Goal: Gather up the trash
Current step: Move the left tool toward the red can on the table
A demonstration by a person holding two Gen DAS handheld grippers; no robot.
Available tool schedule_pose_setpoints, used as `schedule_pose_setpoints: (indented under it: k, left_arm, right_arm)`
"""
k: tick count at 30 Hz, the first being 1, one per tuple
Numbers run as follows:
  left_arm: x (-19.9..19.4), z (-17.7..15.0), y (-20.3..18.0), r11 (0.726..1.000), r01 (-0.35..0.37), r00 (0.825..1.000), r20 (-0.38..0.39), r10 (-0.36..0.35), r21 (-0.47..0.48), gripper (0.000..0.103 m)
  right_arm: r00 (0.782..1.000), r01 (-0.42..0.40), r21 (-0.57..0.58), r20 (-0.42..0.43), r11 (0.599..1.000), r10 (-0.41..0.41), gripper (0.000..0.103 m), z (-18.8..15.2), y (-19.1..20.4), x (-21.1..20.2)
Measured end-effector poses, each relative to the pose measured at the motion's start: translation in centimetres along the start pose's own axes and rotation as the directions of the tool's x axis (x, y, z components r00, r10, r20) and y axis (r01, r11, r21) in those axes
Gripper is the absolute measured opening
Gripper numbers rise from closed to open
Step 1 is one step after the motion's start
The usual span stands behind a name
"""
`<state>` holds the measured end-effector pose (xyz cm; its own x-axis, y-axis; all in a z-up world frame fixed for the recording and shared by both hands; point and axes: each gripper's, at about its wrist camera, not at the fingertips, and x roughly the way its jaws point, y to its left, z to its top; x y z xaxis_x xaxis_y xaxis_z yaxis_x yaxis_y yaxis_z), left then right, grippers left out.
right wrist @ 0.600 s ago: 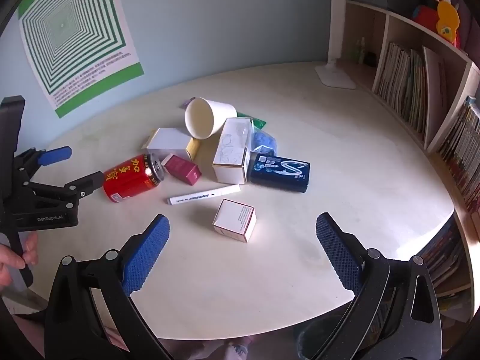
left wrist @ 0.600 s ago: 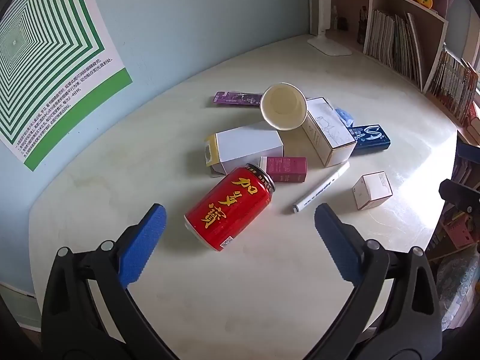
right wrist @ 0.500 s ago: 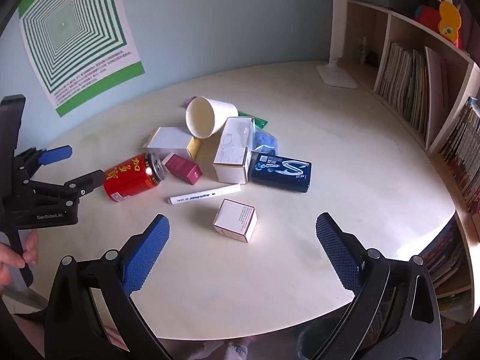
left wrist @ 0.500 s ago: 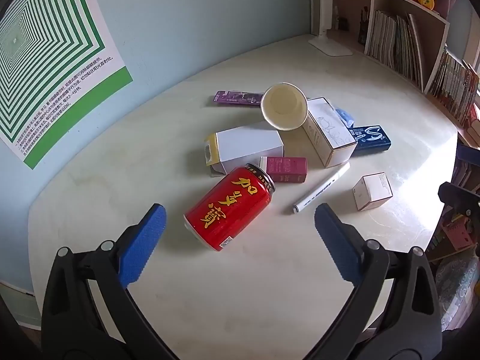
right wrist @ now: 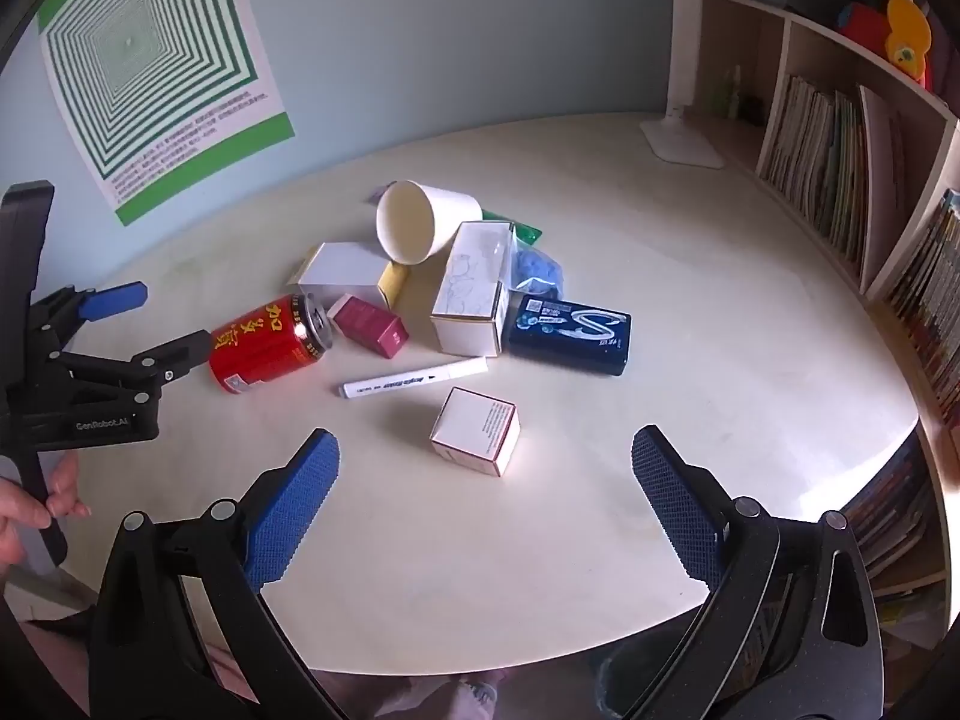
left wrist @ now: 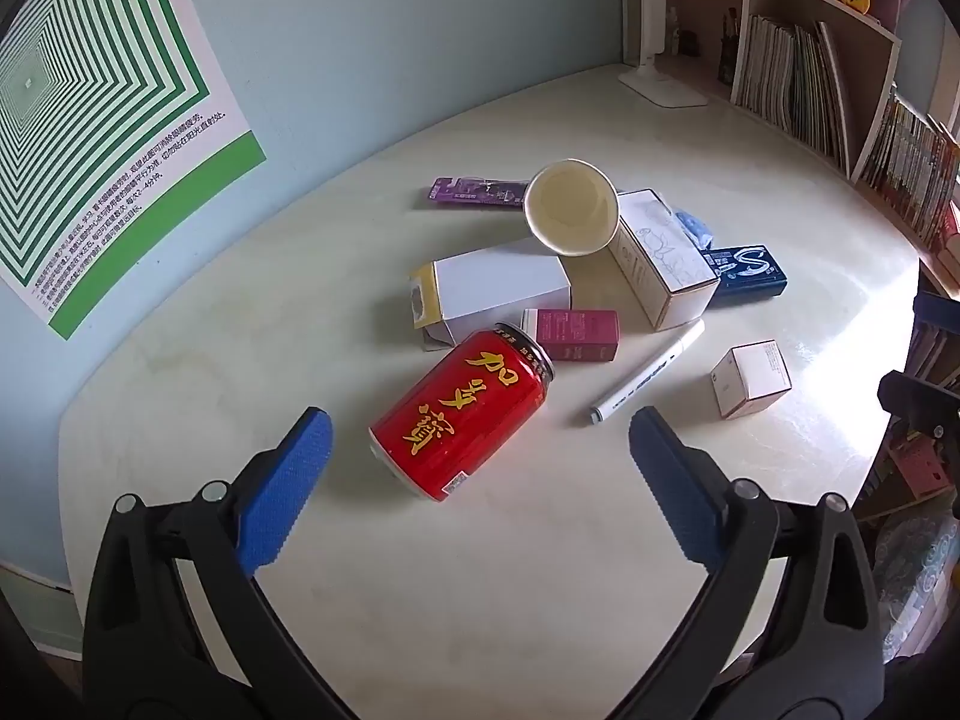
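I am holding both sets of jaws spread wide and empty above the pale round worktop (right wrist: 690, 276), angled down at the litter. My left gripper (left wrist: 480, 468) is hovering just short of the red drink can (left wrist: 462, 408), which is lying on its side at the near edge of the pile, its top pointing toward one o'clock. My right gripper (right wrist: 486, 480) is facing the small white cube box (right wrist: 475, 431), with the white marker pen (right wrist: 414, 383) just beyond it at eleven o'clock. To take the can well, I judge I should be straddling its round body across the middle, since it may roll if nudged off-centre. Past it, the paper cup (left wrist: 570, 207) is resting tipped on the long white carton (left wrist: 498, 288) and the sketched box (left wrist: 663, 258), so disturbing those could topple it. A green-striped poster (right wrist: 156, 66) is hanging on the blue wall at ten o'clock; bookshelves (right wrist: 840, 144) are standing at two o'clock.
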<state>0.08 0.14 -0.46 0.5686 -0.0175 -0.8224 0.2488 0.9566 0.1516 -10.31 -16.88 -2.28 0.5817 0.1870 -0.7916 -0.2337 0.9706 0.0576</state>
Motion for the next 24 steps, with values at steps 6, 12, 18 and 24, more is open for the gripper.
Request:
schedule_pose_setpoints:
  k: [6,12,18,24]
  left_arm:
    - [0.0,-0.1,0.2,1.000,-0.001,1.000,-0.001,0.001,-0.002,0.097]
    - [0.1,-0.2,0.2,1.000,-0.003,1.000,-0.007,0.003,-0.004,0.097]
    - [0.1,-0.3,0.6,1.000,-0.004,1.000,-0.011,0.004,-0.010,0.097]
    - [0.1,-0.3,0.9,1.000,-0.007,1.000,-0.011,0.006,-0.017,0.097]
  right_arm:
    - [1.000,-0.001,-0.005,-0.005,1.000,0.001,0.097,-0.1,0.1,0.0]
    - [1.000,0.000,-0.009,-0.008,1.000,0.000,0.097,-0.2,0.5,-0.1]
    - [1.000,-0.007,-0.016,-0.012,1.000,0.007,0.097,0.0,0.7,-0.2]
    - [1.000,-0.011,-0.022,-0.017,1.000,0.011,0.097,0.1,1.1,-0.1]
